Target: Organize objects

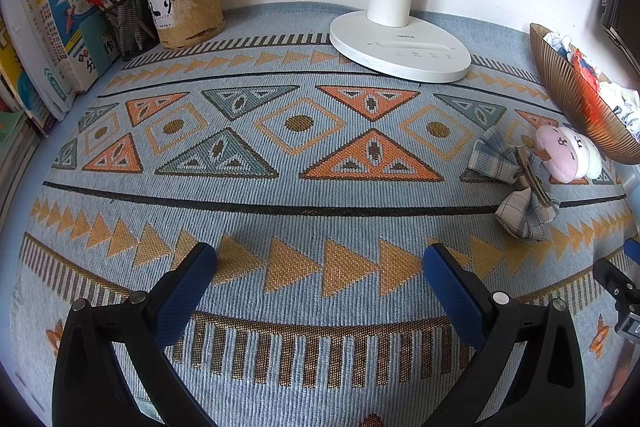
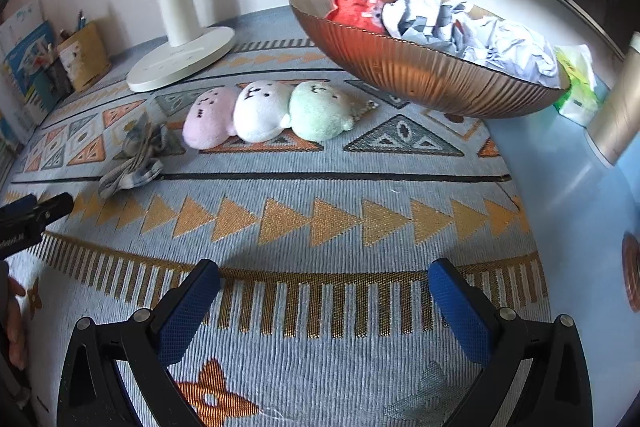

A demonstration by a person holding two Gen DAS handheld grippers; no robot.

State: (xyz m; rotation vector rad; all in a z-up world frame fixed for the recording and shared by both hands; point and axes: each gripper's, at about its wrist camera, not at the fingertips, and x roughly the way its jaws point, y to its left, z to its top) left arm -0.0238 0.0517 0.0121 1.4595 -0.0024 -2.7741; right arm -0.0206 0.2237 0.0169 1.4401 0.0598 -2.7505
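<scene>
The right tool (image 2: 324, 291) hangs low over the patterned cloth (image 2: 320, 327) with its blue pads (image 2: 188, 311) spread wide and nothing between them; the left tool (image 1: 320, 279) is the same, wide open and empty, over the middle of the desk. Neither touches anything yet.

Ahead of the right tool lies the plush toy (image 2: 268, 113), three soft lumps in a row: pink, white, green. The green end sits nearest the copper bowl (image 2: 420, 75), just beside its underside. To the left of the pink end is the plaid hair bow (image 2: 136, 157), with its metal clip showing in the left wrist view. The bowl already holds crumpled paper (image 2: 480, 31) and a red packet (image 2: 356, 5), so it looks like the collecting place, though that is my reading only.

For a good pick, the right tool seems better placed. Come in across the narrow side of one lump, not along the row, so that the pads close on the stuffing and do not slide off. Go low, near the cloth, without snagging the weave. Lift clear of the rim before moving over, since the bowl leans and a knock could rock it. The bow is flat and floppy; pinch it at its knotted centre. The lamp base (image 2: 180, 65) stands well apart and should not interfere.
</scene>
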